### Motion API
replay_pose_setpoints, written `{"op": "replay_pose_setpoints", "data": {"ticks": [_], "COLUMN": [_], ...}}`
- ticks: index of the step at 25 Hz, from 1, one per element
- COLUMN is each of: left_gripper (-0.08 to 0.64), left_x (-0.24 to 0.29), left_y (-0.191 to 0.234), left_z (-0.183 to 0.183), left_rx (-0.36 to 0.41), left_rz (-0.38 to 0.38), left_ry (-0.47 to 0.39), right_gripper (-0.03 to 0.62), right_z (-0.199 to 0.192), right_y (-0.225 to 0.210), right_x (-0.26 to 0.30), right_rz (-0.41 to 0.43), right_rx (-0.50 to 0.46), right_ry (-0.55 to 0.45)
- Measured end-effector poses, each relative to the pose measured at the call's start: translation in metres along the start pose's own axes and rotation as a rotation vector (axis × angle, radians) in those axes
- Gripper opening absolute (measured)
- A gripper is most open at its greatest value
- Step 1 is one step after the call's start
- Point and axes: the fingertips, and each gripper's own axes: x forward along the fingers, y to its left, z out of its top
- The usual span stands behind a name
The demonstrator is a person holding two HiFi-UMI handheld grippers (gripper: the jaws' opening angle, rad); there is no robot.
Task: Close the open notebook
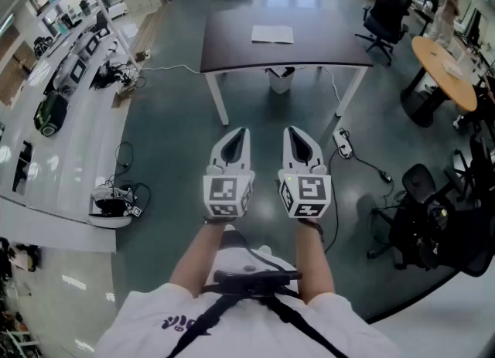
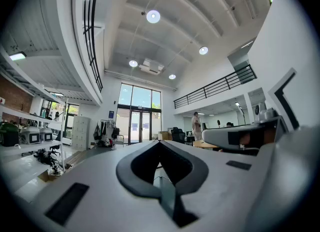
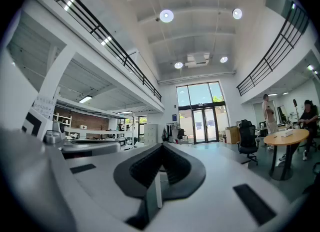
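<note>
The open notebook lies white and flat on a dark table well ahead of me, near its far edge. I hold both grippers side by side at waist height, pointing level toward that table and far short of it. My left gripper is shut, its tips meeting with nothing between them. My right gripper is likewise shut and empty. The notebook does not show in either gripper view; both look across the hall to glass doors.
A white bin stands under the dark table. A power strip with cables lies on the floor at the right. Long white benches run along the left. Office chairs, a round wooden table and a person are at the right.
</note>
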Motion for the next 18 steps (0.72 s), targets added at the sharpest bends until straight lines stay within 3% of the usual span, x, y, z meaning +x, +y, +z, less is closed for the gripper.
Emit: {"op": "replay_pose_setpoints", "data": {"ticks": [3, 8, 11, 12, 15, 18], "left_gripper": [0.008, 0.008, 0.008, 0.008, 0.008, 0.008], "left_x": [0.011, 0.054, 0.088, 0.101, 0.140, 0.173], "left_y": [0.013, 0.044, 0.060, 0.065, 0.085, 0.116], "left_z": [-0.007, -0.029, -0.023, -0.021, -0.021, -0.012], "left_rx": [-0.010, 0.098, 0.078, 0.082, 0.068, 0.030], "left_rz": [0.005, 0.062, 0.022, 0.000, -0.081, -0.087], "left_ry": [0.009, 0.148, 0.116, 0.107, 0.094, 0.046], "right_gripper": [-0.008, -0.008, -0.008, -0.008, -0.008, -0.008], "right_z": [-0.008, -0.025, -0.037, -0.033, 0.006, 0.022], "right_y": [-0.001, -0.014, -0.031, -0.034, -0.030, -0.029], "right_x": [0.015, 0.052, 0.087, 0.099, 0.136, 0.177], "right_rz": [-0.014, -0.034, -0.087, -0.100, -0.060, -0.067], "right_rx": [0.008, 0.051, 0.083, 0.084, 0.098, 0.101], "right_ry": [0.018, 0.068, 0.141, 0.131, -0.030, -0.072]}}
